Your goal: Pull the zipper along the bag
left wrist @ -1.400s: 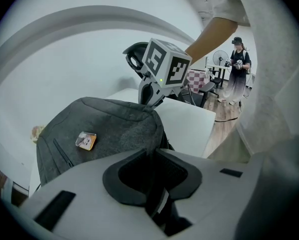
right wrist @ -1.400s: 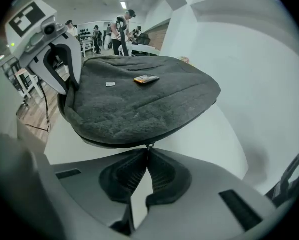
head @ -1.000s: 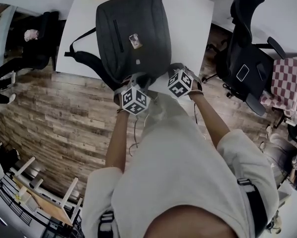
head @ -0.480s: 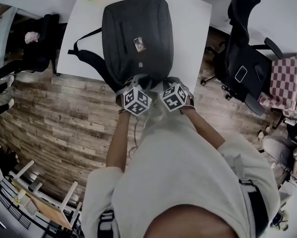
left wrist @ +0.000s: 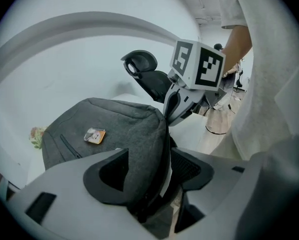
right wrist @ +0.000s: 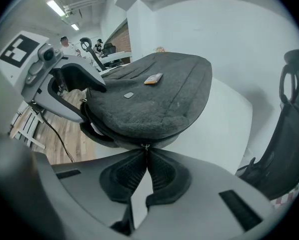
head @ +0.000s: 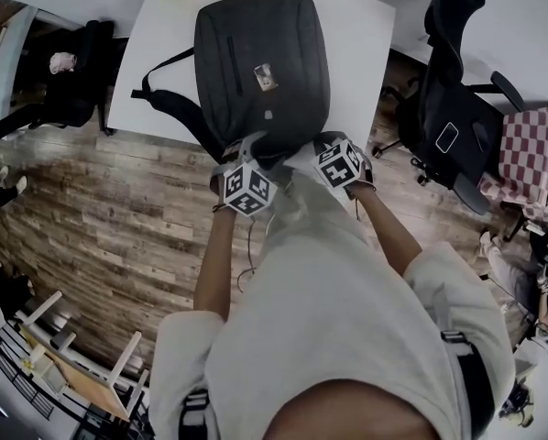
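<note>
Between the clenched tips of my right claw (right wrist: 146,153) sits the small metal zipper pull (right wrist: 146,146), pinched at the near edge of the bag (right wrist: 154,94) so I can draw it along the seam. My left claw (left wrist: 150,156) has just been opening and is released, the bag's corner loose between its jaws. Dark grey and felt-like, with a small label (left wrist: 94,135) on its front, the bag lies flat on the white tabletop (head: 361,44).

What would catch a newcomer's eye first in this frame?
A grey backpack lies flat on the white table, filling its middle. At its near edge the right gripper has its jaws shut on the zipper pull, while the jaws of the left gripper have just been opening and stand wide with that edge between them.
</note>
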Motion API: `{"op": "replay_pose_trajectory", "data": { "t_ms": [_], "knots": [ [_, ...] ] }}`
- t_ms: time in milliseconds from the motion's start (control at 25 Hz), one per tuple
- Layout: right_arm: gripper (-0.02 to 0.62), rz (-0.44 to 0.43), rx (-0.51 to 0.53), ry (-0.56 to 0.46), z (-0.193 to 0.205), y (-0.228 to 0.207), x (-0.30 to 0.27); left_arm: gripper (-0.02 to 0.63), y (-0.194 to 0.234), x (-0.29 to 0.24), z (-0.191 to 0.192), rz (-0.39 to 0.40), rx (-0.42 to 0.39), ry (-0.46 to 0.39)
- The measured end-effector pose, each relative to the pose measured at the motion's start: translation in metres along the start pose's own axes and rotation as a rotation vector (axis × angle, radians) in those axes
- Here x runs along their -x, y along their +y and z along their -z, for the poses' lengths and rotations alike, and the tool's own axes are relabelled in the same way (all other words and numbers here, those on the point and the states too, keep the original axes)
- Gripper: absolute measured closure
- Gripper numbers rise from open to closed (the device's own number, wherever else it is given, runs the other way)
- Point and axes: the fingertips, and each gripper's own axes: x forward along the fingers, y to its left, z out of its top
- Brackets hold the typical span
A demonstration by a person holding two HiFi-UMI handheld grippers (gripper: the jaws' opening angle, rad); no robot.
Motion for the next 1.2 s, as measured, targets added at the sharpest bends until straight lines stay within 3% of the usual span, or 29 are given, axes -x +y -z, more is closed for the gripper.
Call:
{"op": "replay_pose_trajectory", "data": {
  "t_ms": [240, 440, 680, 800, 840, 1200],
  "knots": [
    [0.577, 0.035, 0.014, 0.007, 0.011, -0.033, 0.006, 0.325, 0.008, 0.017, 0.014, -0.029, -0.010, 0.020],
    [0.577, 0.081, 0.045, 0.033, 0.021, -0.073, 0.011, 0.328, -0.008, 0.003, 0.011, 0.008, -0.058, 0.033],
    [0.577, 0.147, 0.058, 0.052, 0.026, -0.131, 0.014, 0.328, -0.034, -0.024, -0.019, 0.055, -0.192, 0.008],
    [0.577, 0.170, 0.071, 0.066, 0.027, -0.153, 0.014, 0.380, -0.036, -0.040, -0.031, 0.034, -0.235, 0.003],
    [0.577, 0.178, 0.075, 0.070, 0.027, -0.159, 0.014, 0.408, -0.036, -0.045, -0.034, 0.028, -0.239, 0.001],
    [0.577, 0.247, 0.069, 0.094, 0.027, -0.161, 0.020, 0.426, -0.034, -0.060, -0.040, 0.046, -0.210, -0.002]
  ]
}}
